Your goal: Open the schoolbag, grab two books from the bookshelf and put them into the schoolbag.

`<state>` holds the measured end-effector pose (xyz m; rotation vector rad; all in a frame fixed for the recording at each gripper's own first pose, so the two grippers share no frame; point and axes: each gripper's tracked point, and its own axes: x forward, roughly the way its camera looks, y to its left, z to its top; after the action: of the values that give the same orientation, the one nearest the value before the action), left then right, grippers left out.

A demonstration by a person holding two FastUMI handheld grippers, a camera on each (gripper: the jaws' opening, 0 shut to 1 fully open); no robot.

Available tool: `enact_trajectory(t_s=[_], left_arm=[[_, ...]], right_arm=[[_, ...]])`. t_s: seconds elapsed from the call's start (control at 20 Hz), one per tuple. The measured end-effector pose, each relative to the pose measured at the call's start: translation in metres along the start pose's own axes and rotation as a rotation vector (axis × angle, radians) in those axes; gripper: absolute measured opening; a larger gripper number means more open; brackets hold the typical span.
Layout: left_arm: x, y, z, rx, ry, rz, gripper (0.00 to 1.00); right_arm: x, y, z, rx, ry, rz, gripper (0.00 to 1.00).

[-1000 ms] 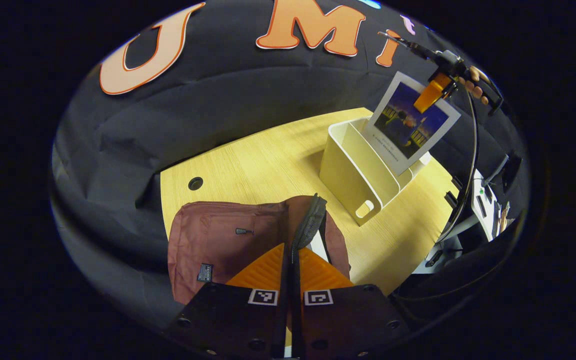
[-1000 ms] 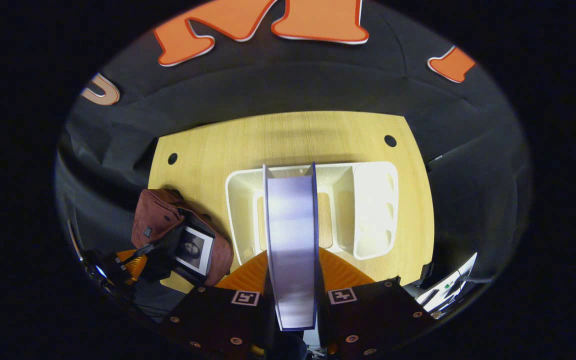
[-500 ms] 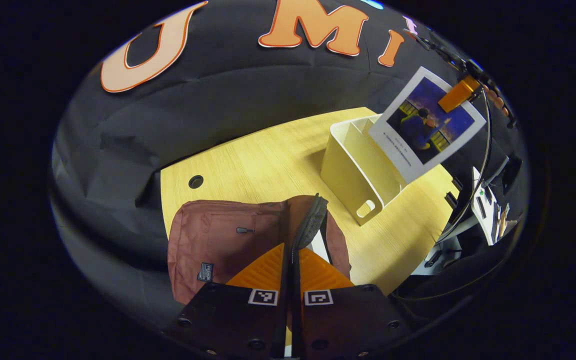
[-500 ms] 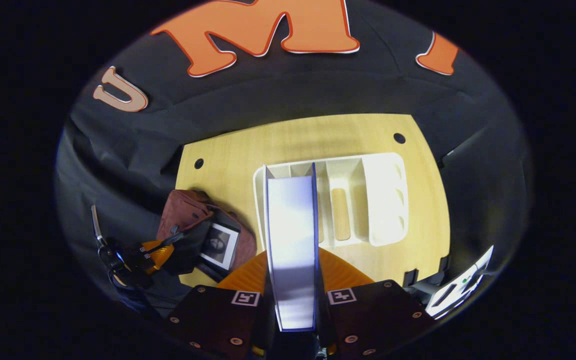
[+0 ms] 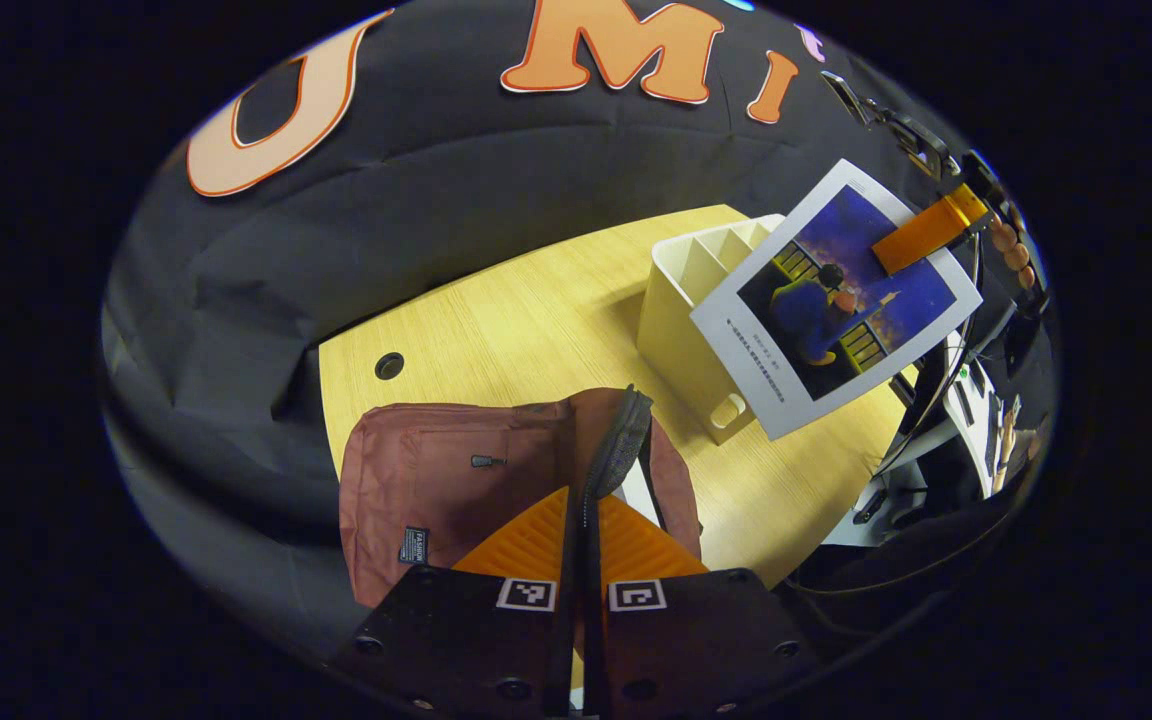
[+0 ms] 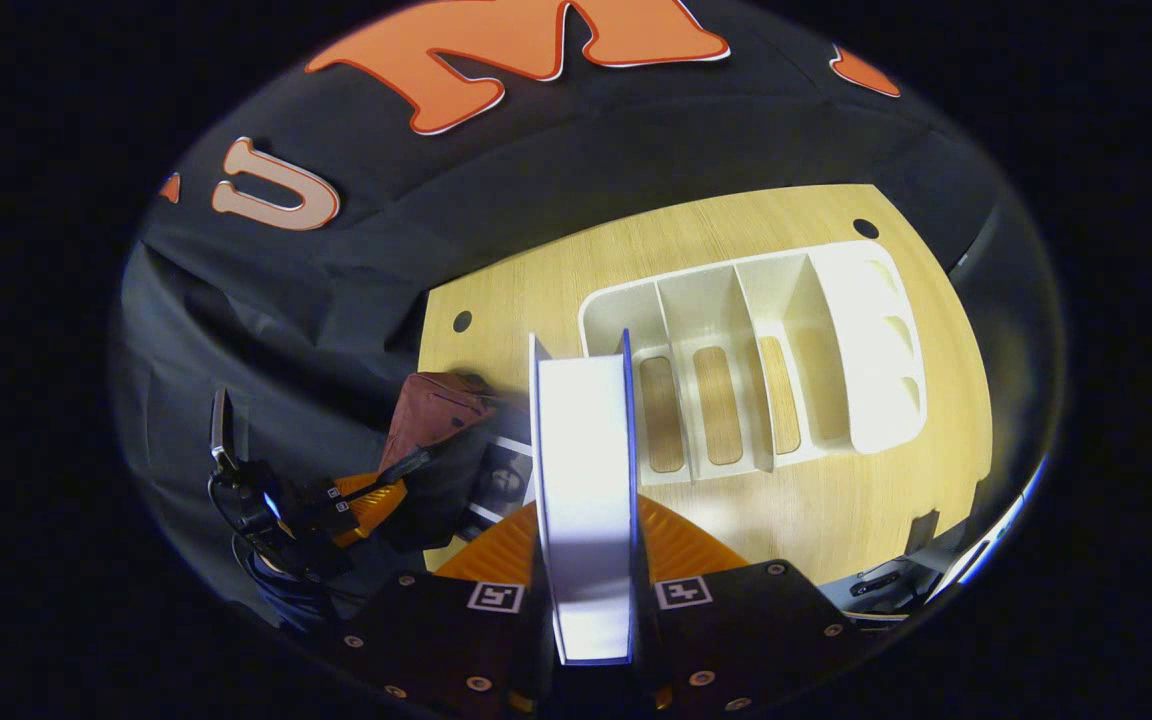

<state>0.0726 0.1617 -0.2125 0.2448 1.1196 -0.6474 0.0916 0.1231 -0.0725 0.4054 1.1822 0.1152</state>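
A maroon schoolbag (image 5: pixel 436 480) lies on the wooden table, and my left gripper (image 5: pixel 581 515) is shut on the dark edge of its opening, holding it up. In the right gripper view the schoolbag (image 6: pixel 436 415) stands open with a book (image 6: pixel 501 480) inside, the left gripper (image 6: pixel 366 497) at its mouth. My right gripper (image 6: pixel 586 530) is shut on a second book (image 6: pixel 584 450), seen edge on. In the left gripper view that blue-covered book (image 5: pixel 836 295) hangs in the air in front of the white bookshelf (image 5: pixel 686 300), gripped by the right gripper (image 5: pixel 921 232).
The bookshelf (image 6: pixel 766 350) has several compartments with nothing in them and stands at the table's right side. Two cable holes (image 6: pixel 462 322) (image 6: pixel 865 228) sit near the table's (image 5: pixel 536 320) far edge. Equipment and cables (image 5: pixel 966 420) lie past the table's right end.
The right gripper has lifted the blue book out of the bookshelf and carried it left, toward the bag. The left gripper has kept its hold on the bag's edge.
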Motion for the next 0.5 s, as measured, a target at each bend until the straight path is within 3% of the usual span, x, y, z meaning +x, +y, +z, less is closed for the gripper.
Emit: enact_trajectory(t_s=[0.1, 0.5], left_arm=[[0.001, -0.003, 0.001, 0.006, 0.002, -0.006, 0.05], [-0.004, -0.004, 0.004, 0.013, 0.0, 0.004, 0.05]], right_arm=[[-0.002, 0.015, -0.012, 0.014, 0.011, 0.083, 0.33], [0.045, 0.062, -0.063, 0.084, 0.047, 0.231, 0.33]])
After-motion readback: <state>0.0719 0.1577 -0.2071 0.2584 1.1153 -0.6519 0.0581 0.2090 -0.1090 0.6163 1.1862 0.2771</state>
